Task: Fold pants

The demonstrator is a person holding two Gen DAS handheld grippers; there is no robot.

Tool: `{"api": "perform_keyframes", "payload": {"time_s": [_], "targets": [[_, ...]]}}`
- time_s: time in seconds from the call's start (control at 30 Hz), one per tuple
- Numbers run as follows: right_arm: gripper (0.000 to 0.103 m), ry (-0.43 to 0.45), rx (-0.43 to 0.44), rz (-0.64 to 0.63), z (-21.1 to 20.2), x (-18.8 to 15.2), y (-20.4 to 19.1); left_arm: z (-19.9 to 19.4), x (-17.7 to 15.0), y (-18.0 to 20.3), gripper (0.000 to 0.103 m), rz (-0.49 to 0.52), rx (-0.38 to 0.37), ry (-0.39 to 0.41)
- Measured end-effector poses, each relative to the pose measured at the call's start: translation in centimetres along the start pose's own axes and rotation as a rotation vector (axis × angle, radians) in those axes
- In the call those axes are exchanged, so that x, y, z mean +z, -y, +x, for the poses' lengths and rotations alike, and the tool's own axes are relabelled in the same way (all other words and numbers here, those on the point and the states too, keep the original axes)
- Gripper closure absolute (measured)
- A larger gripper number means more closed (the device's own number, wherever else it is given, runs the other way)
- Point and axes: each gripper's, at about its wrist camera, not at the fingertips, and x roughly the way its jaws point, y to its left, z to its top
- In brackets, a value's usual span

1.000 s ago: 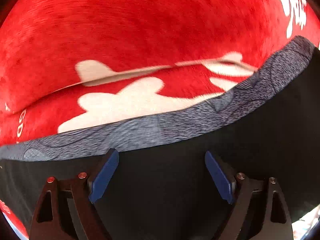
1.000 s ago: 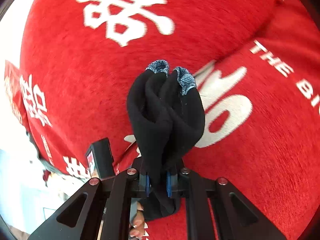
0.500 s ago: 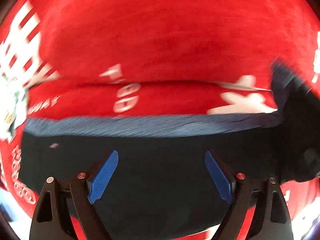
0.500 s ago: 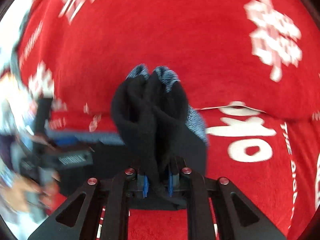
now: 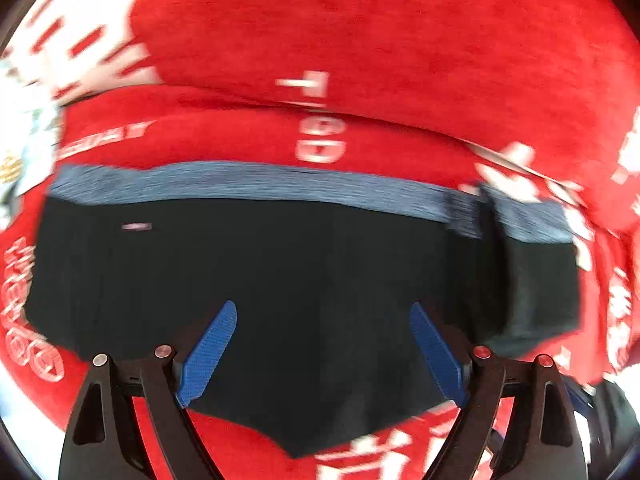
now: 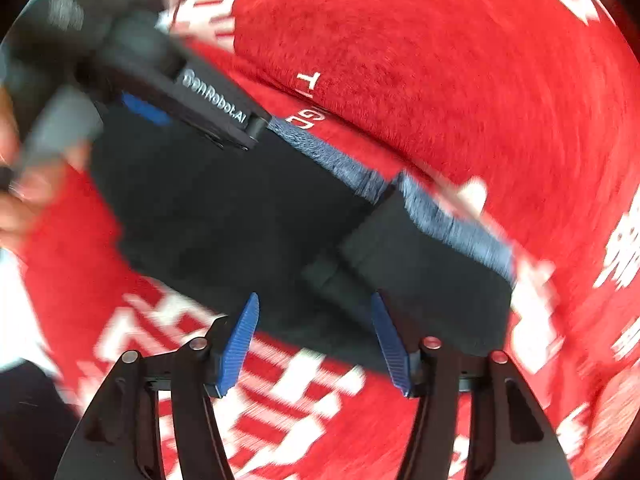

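Note:
Black pants (image 5: 280, 280) with a grey-blue waistband (image 5: 248, 184) lie flat on a red blanket, with a folded-over flap (image 5: 536, 280) at their right end. My left gripper (image 5: 324, 312) hangs open above the dark cloth, nothing between its blue pads. In the right wrist view the same pants (image 6: 240, 208) run across the picture, the folded flap (image 6: 420, 264) lying on top. My right gripper (image 6: 316, 304) hovers over that flap with its jaws opening and the pads clear of the cloth. The left gripper's black body (image 6: 192, 96) shows at the upper left.
The red blanket (image 5: 400, 40) with white lettering covers the whole surface and has a raised fold behind the waistband. A hand (image 6: 16, 200) holds the left tool at the left edge. Pale floor (image 6: 12, 300) shows beyond the blanket's left side.
The right gripper carried the bunched pants end across, rolled, and let it go; the flap now lies on the pants. The left gripper slid sideways along the pants, staying open.

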Motion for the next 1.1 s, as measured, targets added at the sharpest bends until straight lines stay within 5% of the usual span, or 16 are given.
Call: {"api": "perform_keyframes", "payload": {"time_s": [0.17, 0.27, 0.33, 0.5, 0.73, 0.8, 1.0, 1.1], "targets": [[0.040, -0.059, 0.426, 0.796, 1.8, -5.0, 12.5, 1.8, -0.4, 3.7, 0.013, 0.096, -0.225, -0.097], [0.040, -0.040, 0.597, 1.137, 4.0, -8.8, 16.7, 2.6, -0.4, 5.8, 0.013, 0.126, -0.311, -0.132], [0.040, -0.027, 0.669, 1.255, 5.1, -10.4, 17.7, 3.2, -0.4, 6.5, 0.013, 0.104, -0.358, -0.150], [0.040, 0.024, 0.770, 1.384, 6.6, -11.6, 17.5, 3.7, -0.1, 7.6, 0.013, 0.064, -0.446, -0.182], [0.042, 0.043, 0.812, 1.496, 9.4, -11.0, 16.4, 1.6, -0.4, 7.3, 0.013, 0.088, -0.355, -0.106], [0.089, 0.050, 0.815, 1.510, 9.6, -10.9, 16.4, 0.8, -0.6, 6.4, 0.013, 0.084, -0.314, -0.082], [0.091, 0.180, 0.896, 1.428, 6.4, -9.0, 17.1, -1.8, -0.9, 3.4, 0.013, 0.059, -0.241, -0.014], [0.091, 0.133, 0.875, 1.398, 7.2, -8.7, 15.5, -1.6, -0.8, 2.3, 0.013, 0.028, -0.213, -0.014]]}}
